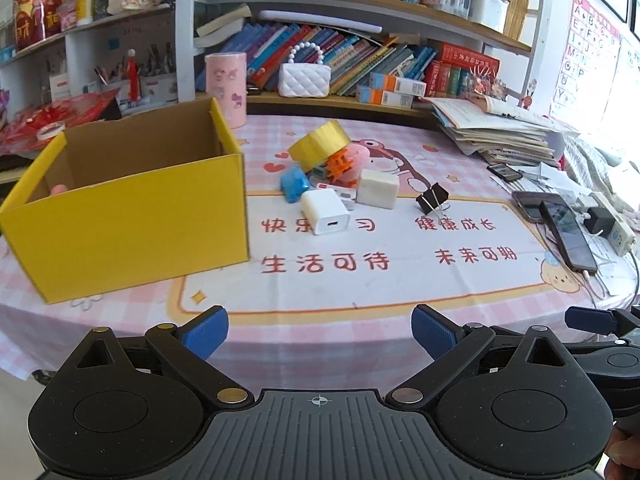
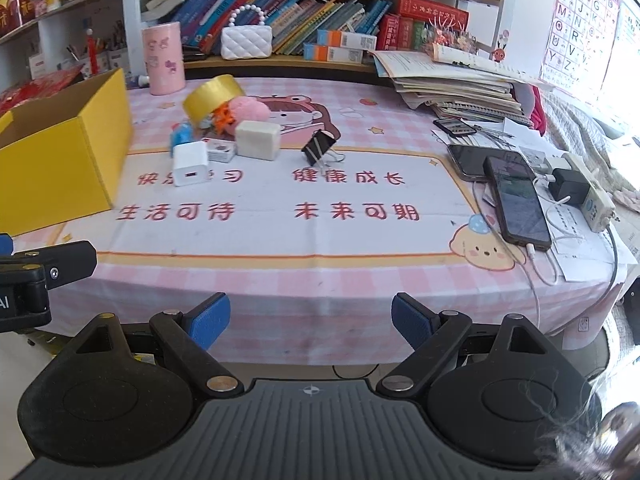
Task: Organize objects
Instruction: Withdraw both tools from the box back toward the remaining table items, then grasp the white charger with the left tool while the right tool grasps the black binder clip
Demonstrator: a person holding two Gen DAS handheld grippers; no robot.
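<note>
An open yellow cardboard box [image 1: 132, 216] [image 2: 60, 160] stands at the table's left. Beside it lies a pile: a yellow tape roll [image 1: 318, 144] [image 2: 214, 98], a white charger [image 1: 325, 211] [image 2: 190, 164], a cream block [image 1: 377, 189] [image 2: 258, 140], a blue toy [image 1: 294, 187], an orange piece [image 1: 340, 164], a pink plush [image 2: 250, 110] and a black binder clip [image 1: 431, 198] [image 2: 319, 146]. My left gripper [image 1: 320, 336] is open and empty at the table's near edge. My right gripper [image 2: 311, 324] is open and empty, also at the near edge, to the left gripper's right.
Phones [image 2: 520, 196], a power strip [image 2: 592, 196] and cables lie at the right. A stack of papers [image 2: 456, 88] sits at the back right. A pink canister [image 2: 163, 60] and white purse [image 2: 246, 42] stand by the bookshelf behind.
</note>
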